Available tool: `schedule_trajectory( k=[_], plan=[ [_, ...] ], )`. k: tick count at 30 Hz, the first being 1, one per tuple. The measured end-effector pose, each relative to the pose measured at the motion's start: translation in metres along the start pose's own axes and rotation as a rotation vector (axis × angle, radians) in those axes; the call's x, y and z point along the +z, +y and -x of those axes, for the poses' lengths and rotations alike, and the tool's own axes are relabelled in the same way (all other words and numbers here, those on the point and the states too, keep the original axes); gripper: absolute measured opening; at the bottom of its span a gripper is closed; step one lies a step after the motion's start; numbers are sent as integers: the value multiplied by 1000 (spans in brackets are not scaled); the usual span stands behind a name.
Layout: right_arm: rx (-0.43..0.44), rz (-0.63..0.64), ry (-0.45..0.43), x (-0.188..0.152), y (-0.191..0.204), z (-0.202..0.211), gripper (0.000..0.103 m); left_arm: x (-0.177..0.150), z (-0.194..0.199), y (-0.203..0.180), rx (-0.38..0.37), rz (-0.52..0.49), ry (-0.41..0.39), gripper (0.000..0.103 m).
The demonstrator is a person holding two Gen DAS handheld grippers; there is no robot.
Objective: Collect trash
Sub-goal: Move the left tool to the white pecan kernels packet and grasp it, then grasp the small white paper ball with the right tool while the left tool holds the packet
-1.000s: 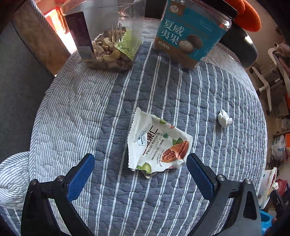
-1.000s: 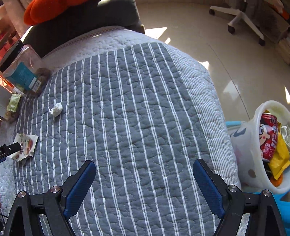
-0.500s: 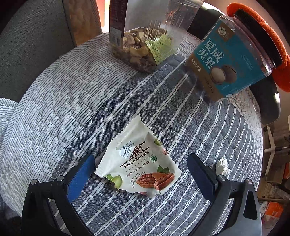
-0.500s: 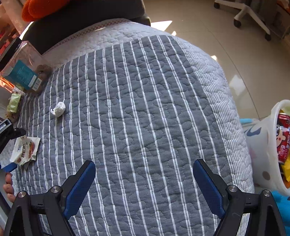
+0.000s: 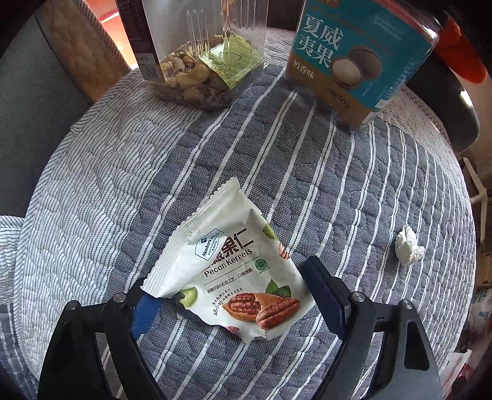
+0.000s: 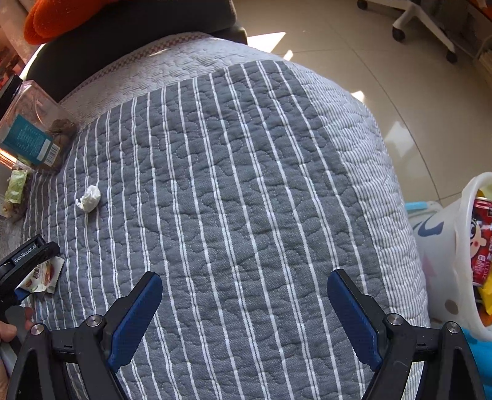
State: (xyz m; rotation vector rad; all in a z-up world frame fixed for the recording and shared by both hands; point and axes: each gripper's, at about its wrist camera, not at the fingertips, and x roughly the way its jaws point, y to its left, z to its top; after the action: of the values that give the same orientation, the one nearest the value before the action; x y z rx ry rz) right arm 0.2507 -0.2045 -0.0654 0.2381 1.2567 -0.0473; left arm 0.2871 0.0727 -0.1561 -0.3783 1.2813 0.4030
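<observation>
A white pecan-kernel wrapper lies on the grey striped quilted cover. My left gripper straddles it and its jaws are closing: the right finger reaches the wrapper's right edge, and the left finger sits partly under its left corner. The wrapper still looks uncrushed. A small crumpled white tissue lies to the right. In the right wrist view the wrapper and tissue sit far left. My right gripper hangs open over bare quilt, holding nothing.
A teal-labelled nut jar and a clear jar of mixed nuts stand at the far edge. A white trash bin holding a red can stands on the floor to the right. A chair base is beyond.
My left gripper has come down over the wrapper and narrowed around it; the wrapper now lies between the fingers. The right gripper's view shifted only slightly.
</observation>
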Motion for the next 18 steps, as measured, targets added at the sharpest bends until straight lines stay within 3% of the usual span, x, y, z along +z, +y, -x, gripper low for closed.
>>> schedule_trajectory(
  k=[8,15,18],
  plan=[
    [63,-25,-6,13,40,-18,91,19,18,34,-154,-130,47,65],
    [210,-23,3,28,90,-47,90,30,36,50,-173,-243,33,47],
    [281,-54,38,34,106,-68,78,23,41,62,-196,-262,35,41]
  ],
)
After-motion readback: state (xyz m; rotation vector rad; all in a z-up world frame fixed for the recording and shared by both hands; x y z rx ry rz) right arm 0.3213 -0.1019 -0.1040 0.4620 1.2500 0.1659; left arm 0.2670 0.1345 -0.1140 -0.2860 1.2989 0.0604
